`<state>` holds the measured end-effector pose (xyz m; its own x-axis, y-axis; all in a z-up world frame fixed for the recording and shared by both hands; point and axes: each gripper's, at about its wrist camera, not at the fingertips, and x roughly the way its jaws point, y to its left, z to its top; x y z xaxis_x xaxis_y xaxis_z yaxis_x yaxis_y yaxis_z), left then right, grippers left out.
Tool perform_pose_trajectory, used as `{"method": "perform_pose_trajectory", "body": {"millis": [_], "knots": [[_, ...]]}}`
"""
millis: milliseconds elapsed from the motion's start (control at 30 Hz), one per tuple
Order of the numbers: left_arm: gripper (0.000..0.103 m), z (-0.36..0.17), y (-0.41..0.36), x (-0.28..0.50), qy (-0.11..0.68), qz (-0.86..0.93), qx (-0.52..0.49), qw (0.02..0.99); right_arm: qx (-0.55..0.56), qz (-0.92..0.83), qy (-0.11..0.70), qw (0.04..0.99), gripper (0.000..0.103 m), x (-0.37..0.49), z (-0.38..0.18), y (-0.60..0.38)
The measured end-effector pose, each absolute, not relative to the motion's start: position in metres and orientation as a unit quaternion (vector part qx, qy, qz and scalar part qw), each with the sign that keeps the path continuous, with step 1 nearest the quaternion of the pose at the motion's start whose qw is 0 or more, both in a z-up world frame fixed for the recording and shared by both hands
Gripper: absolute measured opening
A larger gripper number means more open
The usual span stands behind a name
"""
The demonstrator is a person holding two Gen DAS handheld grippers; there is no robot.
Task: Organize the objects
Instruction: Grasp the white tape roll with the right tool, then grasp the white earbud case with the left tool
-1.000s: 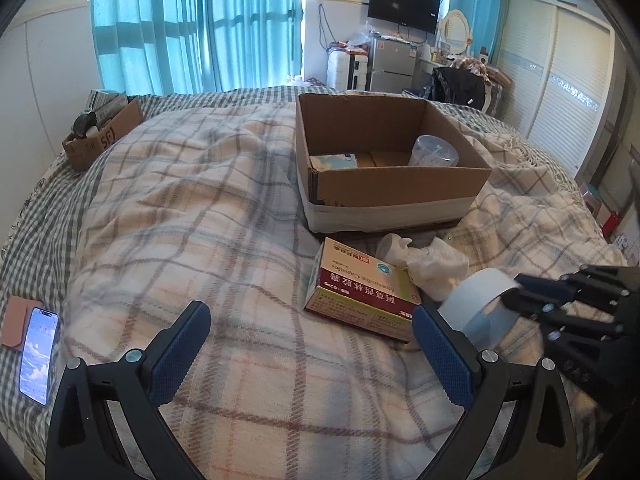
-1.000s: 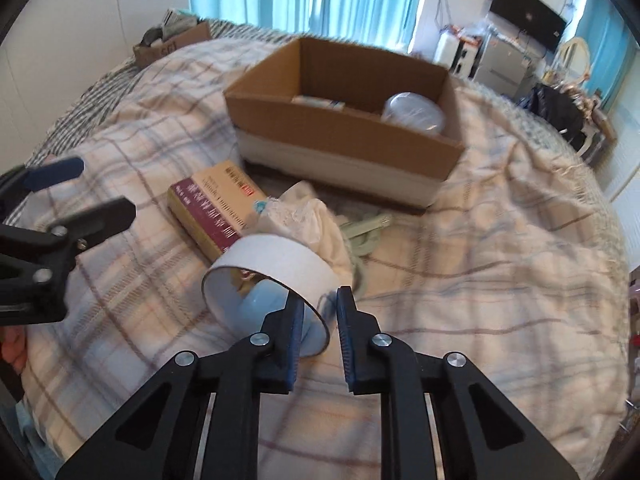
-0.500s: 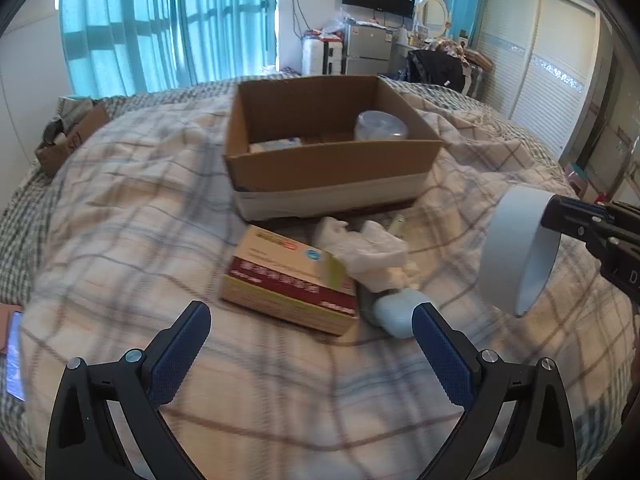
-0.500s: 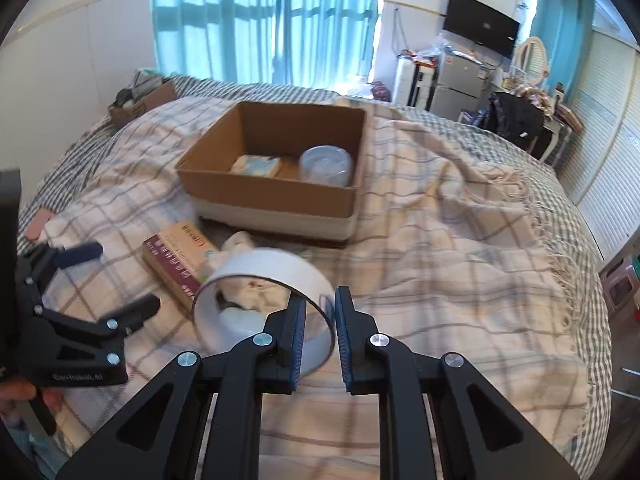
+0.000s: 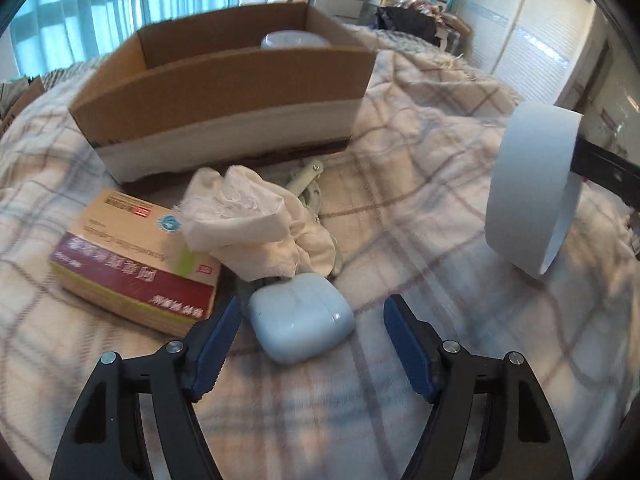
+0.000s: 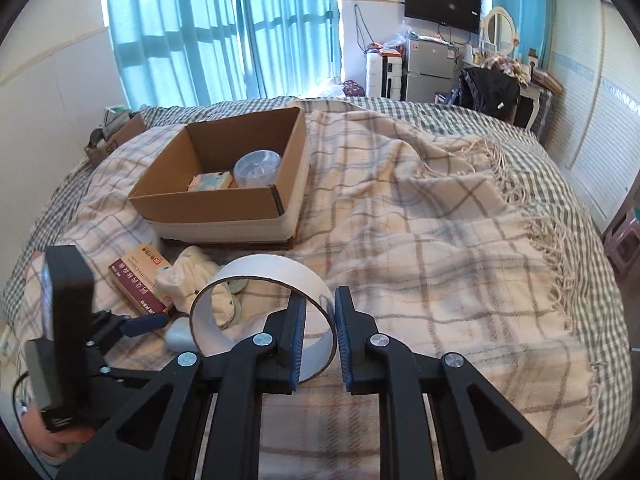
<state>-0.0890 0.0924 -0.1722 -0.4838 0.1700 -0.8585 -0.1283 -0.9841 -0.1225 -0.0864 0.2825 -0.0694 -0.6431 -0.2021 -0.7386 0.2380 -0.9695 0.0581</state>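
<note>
Two items already sit inside the cardboard box (image 6: 224, 184): a clear round lidded container (image 6: 257, 168) and a small pale blue packet (image 6: 211, 181). A third is on its way, it seems: the right gripper (image 6: 320, 330) is clamped on the wall of a white tape roll (image 6: 262, 318), one finger inside the ring and one outside, holding it in the air above the bed, short of the box. Left on the blanket, just in front of the box, are a red-and-cream medicine box (image 5: 134, 264), a crumpled white cloth (image 5: 256, 226) lying partly over it, a pale green plastic piece (image 5: 306, 184) half hidden under the cloth, and a light blue earbud case (image 5: 300, 316). The left gripper (image 5: 312, 344) is wide open and empty, with its fingers either side of that case, so I judge it the next pick. Roughly half the sorting looks done.

Everything rests on a bed (image 6: 440, 240) covered by a soft, rumpled plaid blanket with a fringe. Teal curtains (image 6: 224, 32), a wall television (image 6: 442, 2) and a small fridge (image 6: 430, 68) stand beyond.
</note>
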Motion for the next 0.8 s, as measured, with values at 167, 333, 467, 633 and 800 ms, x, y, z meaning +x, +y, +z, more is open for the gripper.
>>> {"method": "perform_pose_trajectory", "body": {"millis": [167, 333, 467, 633, 800], "knots": [[0.056, -0.179, 0.089, -0.089, -0.038, 0.856, -0.508, 0.091, 0.411, -0.903, 0.021, 0.124, 0.014, -0.085, -0.08, 0.28], [0.056, -0.16, 0.081, -0.07, -0.038, 0.866, -0.491, 0.093, 0.402, -0.906, 0.027, 0.131, 0.014, -0.075, -0.073, 0.273], [0.056, -0.133, 0.069, -0.051, -0.041, 0.88, -0.462, 0.099, 0.387, -0.912, 0.037, 0.133, 0.014, -0.064, -0.057, 0.263], [0.056, -0.091, 0.047, -0.04, -0.053, 0.903, -0.418, 0.09, 0.363, -0.92, 0.05, 0.138, 0.014, -0.055, -0.033, 0.252], [0.056, -0.042, 0.021, -0.061, -0.054, 0.925, -0.372, 0.061, 0.333, -0.928, 0.069, 0.153, 0.014, -0.065, 0.0, 0.237]]}}
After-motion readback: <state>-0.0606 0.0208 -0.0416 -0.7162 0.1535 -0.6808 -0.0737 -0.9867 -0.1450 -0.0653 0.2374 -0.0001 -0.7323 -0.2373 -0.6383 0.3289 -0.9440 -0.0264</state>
